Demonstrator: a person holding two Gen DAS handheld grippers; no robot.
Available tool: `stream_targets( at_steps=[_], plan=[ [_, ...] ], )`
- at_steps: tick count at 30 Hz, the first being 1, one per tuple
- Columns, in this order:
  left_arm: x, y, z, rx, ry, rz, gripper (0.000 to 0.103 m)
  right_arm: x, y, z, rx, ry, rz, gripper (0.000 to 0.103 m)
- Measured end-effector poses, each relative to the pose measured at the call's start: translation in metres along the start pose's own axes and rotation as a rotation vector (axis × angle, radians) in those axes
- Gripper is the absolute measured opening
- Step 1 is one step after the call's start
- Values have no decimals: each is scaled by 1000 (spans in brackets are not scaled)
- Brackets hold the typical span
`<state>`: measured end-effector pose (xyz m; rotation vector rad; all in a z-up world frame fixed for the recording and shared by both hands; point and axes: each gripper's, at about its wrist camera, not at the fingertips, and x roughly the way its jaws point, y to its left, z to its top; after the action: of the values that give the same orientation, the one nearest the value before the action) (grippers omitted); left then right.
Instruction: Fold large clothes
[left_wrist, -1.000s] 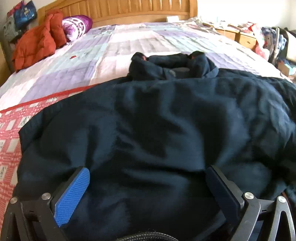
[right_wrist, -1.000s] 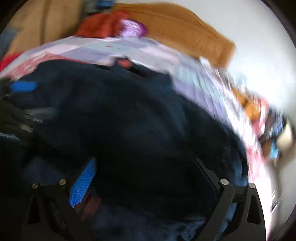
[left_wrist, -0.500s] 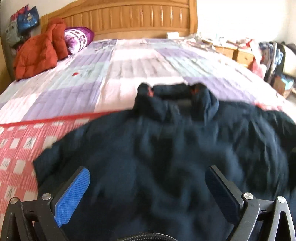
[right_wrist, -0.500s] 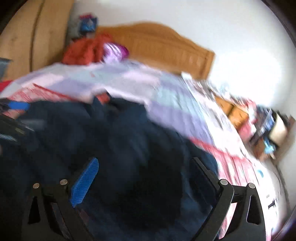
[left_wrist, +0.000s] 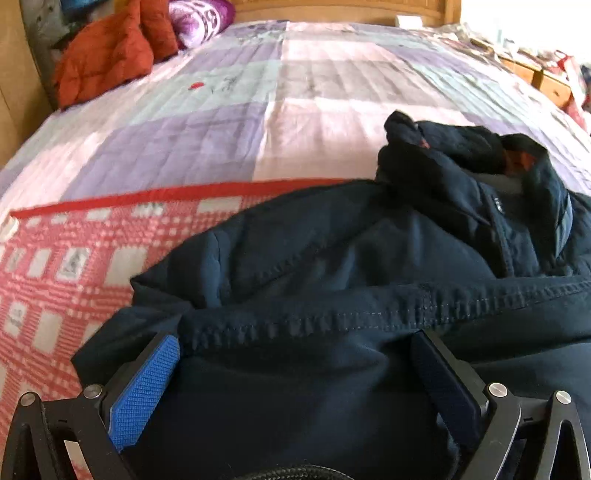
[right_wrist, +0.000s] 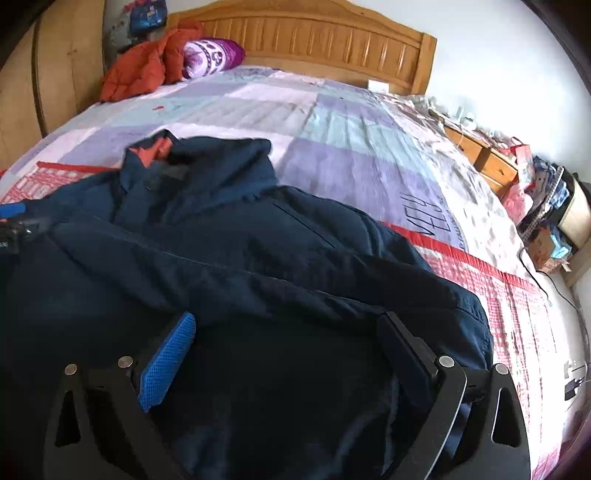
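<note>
- Where the left tongs (left_wrist: 295, 354) sit nearest the lens, their blue pads stand spread wide, with dark cloth of the navy jacket (left_wrist: 351, 266) bulging between them; nothing is pinched
- The right tongs (right_wrist: 288, 336) are likewise spread apart over the jacket (right_wrist: 221, 240), one blue pad (right_wrist: 168, 365) plain to see, the other dark against the fabric
- The jacket lies on the bed, its hem folded up so that a stitched seam (left_wrist: 369, 314) runs across just past the left tongs; its body rests mostly on a red checked blanket (left_wrist: 62, 266)
- Beyond that the collar (left_wrist: 461, 155) is rumpled, showing a little orange lining, and reaches onto the lilac and pale green quilt (left_wrist: 258, 103)
- Far off at the head of the bed lie an orange-red padded coat (right_wrist: 144, 70) and a purple patterned pillow (right_wrist: 214, 55), just beside each other; behind them stands the wooden headboard (right_wrist: 317, 44); a cluttered wooden cabinet (right_wrist: 487, 162) stands at the bed's right side
</note>
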<state>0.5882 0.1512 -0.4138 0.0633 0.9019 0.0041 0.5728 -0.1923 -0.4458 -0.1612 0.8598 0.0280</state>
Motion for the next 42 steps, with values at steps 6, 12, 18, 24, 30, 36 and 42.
stream_targets(
  at_steps=[6,12,18,24,30,36,42],
  plan=[
    [8,6,3,-8,16,-47,103,19,-18,8,99,45,62,102],
    [-5,13,-2,8,12,-40,103,22,-13,10,60,29,47,102],
    [-63,-3,-21,12,-32,-14,102,-39,11,7,-18,-98,-138,101],
    [-116,-62,-108,85,4,-115,102,-122,97,-62,-104,-90,91,102],
    [-116,-50,-177,61,100,-107,103,-111,78,-142,-26,112,94,101],
    [-134,12,-195,-6,131,11,103,-135,-30,-180,157,193,-138,101],
    [-164,31,-222,-80,150,55,103,-178,-28,-199,219,176,-141,101]
  ],
)
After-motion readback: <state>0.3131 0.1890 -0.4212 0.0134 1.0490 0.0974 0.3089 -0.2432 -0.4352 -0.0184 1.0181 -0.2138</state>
